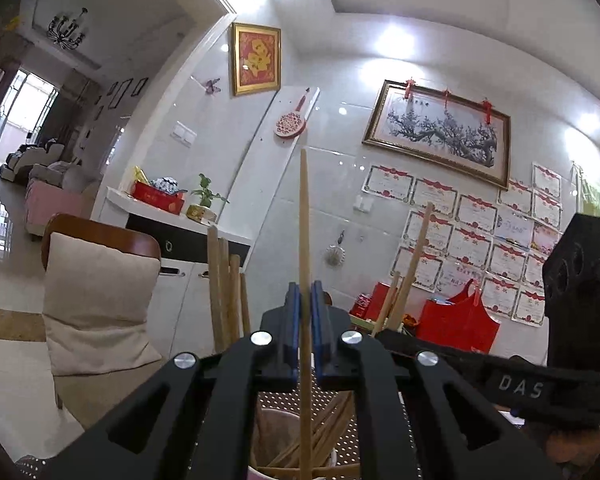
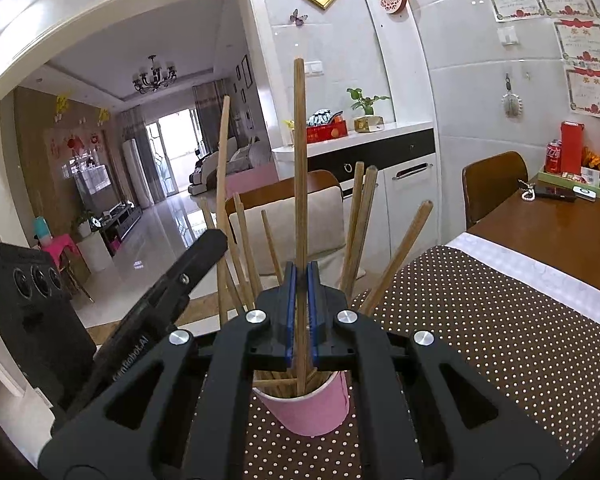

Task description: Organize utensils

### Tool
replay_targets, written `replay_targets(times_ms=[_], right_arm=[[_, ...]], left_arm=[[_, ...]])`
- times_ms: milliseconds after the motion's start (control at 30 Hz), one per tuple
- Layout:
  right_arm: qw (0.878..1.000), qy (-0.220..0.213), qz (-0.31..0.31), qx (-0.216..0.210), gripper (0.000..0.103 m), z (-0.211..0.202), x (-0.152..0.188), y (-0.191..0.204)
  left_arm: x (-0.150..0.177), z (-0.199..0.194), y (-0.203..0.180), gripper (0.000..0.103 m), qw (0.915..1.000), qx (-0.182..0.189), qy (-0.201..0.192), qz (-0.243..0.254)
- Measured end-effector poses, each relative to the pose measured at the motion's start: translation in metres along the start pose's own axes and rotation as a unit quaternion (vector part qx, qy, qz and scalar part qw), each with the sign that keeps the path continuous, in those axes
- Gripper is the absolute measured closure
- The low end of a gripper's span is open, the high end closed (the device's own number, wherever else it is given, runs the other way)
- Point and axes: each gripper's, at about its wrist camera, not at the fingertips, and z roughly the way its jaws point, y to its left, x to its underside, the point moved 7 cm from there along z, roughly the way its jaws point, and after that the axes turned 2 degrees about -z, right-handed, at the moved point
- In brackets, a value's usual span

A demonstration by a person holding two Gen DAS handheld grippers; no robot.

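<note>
Lowering two upright chopsticks, the left tool (image 1: 305, 308) is clenching one chopstick (image 1: 304, 216) and the right tool (image 2: 301, 280) another chopstick (image 2: 299, 160) above the pink cup (image 2: 308, 412); release only once each tip is seated inside.

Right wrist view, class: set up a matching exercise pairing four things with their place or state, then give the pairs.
Things:
1. pink cup
2. right tool
3. red can
4. dotted mat

Place or state:
A. standing in a tray on the far part of the wooden table
B. lying under the cup
C. holding many chopsticks
D. shut on one upright chopstick

Pairs: 1-C, 2-D, 3-A, 4-B
</note>
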Motion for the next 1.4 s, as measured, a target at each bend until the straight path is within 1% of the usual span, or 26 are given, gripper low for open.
replay_targets(times_ms=[100, 233, 367, 500, 567, 633, 933, 1033, 1100, 1167, 1200, 1400], right_arm=[[1.0, -0.001, 0.0, 0.003, 0.097, 0.0, 0.001, 0.001], [1.0, -0.003, -0.002, 0.004, 0.097, 0.001, 0.003, 0.003], [1.0, 0.02, -0.013, -0.001, 0.097, 0.011, 0.013, 0.006], [0.999, 0.035, -0.015, -0.004, 0.097, 0.017, 0.026, 0.006], [0.999, 0.038, -0.014, -0.003, 0.097, 0.018, 0.03, 0.004], [0.999, 0.039, -0.011, -0.005, 0.097, 0.019, 0.033, 0.002], [0.999, 0.046, -0.01, -0.008, 0.097, 0.024, 0.037, 0.0], [0.999, 0.047, -0.008, -0.01, 0.097, 0.025, 0.037, -0.001], [0.999, 0.047, -0.008, -0.012, 0.097, 0.026, 0.037, -0.001], [0.999, 0.046, -0.007, -0.014, 0.097, 0.026, 0.037, -0.002], [0.999, 0.046, -0.006, -0.015, 0.097, 0.027, 0.037, -0.002], [0.999, 0.047, -0.003, -0.017, 0.097, 0.029, 0.036, -0.006]], left_arm=[[-0.002, 0.001, 0.0, 0.097, 0.9998, 0.015, -0.003, -0.012], [-0.007, -0.004, -0.003, 0.097, 0.9989, 0.023, -0.03, -0.029], [-0.016, -0.008, -0.01, 0.097, 0.9978, 0.029, -0.054, -0.025], [-0.032, -0.016, -0.008, 0.097, 0.9956, 0.028, -0.085, -0.025], [-0.04, -0.021, -0.001, 0.097, 0.9935, 0.025, -0.105, -0.035], [-0.043, -0.022, 0.005, 0.097, 0.9925, 0.021, -0.113, -0.04], [-0.026, -0.006, 0.014, 0.097, 0.9943, 0.024, -0.094, -0.046], [-0.02, -0.002, 0.013, 0.097, 0.9952, 0.021, -0.089, -0.034], [-0.015, 0.002, 0.014, 0.097, 0.9964, 0.016, -0.079, -0.025], [-0.007, 0.005, 0.016, 0.097, 0.9973, 0.016, -0.067, -0.025], [-0.001, 0.008, 0.016, 0.097, 0.9982, 0.015, -0.055, -0.021], [0.025, 0.009, 0.013, 0.097, 0.9999, 0.007, -0.013, 0.0]])
